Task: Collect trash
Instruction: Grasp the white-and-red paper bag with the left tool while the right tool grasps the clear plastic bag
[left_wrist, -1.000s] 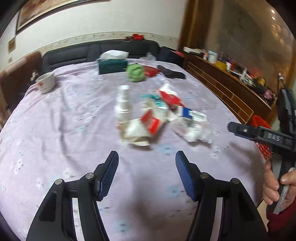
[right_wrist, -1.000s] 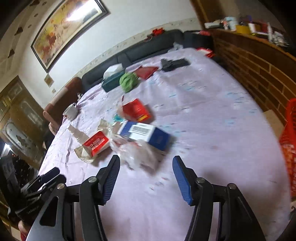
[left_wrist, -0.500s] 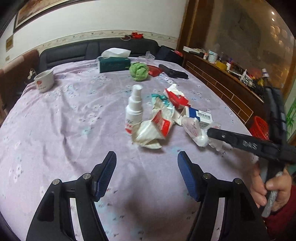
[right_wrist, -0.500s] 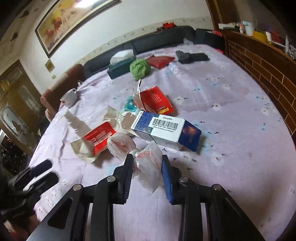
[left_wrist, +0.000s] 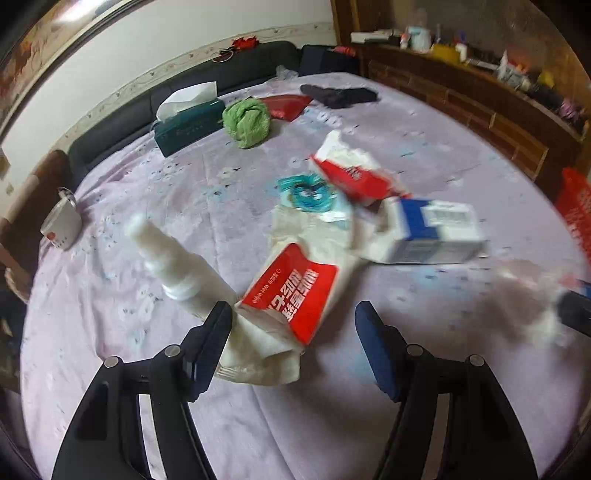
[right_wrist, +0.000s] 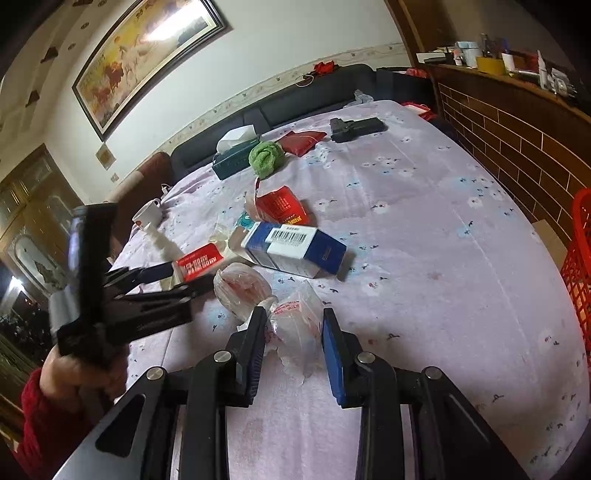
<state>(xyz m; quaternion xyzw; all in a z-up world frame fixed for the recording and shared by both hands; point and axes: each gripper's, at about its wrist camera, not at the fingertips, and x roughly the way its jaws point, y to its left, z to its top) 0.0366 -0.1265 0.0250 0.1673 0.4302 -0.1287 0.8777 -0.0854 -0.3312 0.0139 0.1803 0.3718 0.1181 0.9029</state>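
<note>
The right gripper (right_wrist: 293, 341) has its jaws partly closed around a crumpled clear plastic bag (right_wrist: 295, 325), whose film fills the gap and seems to touch both pads, though whether it is firmly pinched cannot be told. The bag lies on the lilac flowered bench (right_wrist: 424, 258), and a second bunched plastic bag (right_wrist: 240, 286) sits just beside it at ten o'clock. The left gripper (left_wrist: 293, 349) has its jaws wide open and holds nothing; between them lies the near end of a red and white wet-wipe packet (left_wrist: 291, 291). A white spray bottle (left_wrist: 177, 266) lies tilted at ten o'clock of that gripper, its base just beside the left finger. Beyond the packet, at one o'clock, a blue and white carton (left_wrist: 432, 232) rests on its side, with a teal plastic ring (left_wrist: 306, 194) and a torn red and white pack (left_wrist: 354, 173) behind it; these crowd close together, some overlapping. At the far side of the bench, around twelve o'clock, stand a dark green tissue box (left_wrist: 188, 123), a balled green cloth (left_wrist: 247, 122), a red pouch (left_wrist: 286, 105) and a black object (left_wrist: 338, 96) that is too small to identify. A white mug (left_wrist: 61, 225) sits well apart at nine o'clock near the bench edge. In the right wrist view a red mesh basket (right_wrist: 580, 266) stands off the bench at three o'clock, and a hand (right_wrist: 81, 373) in a red sleeve grips the left gripper's handle at eight o'clock.
</note>
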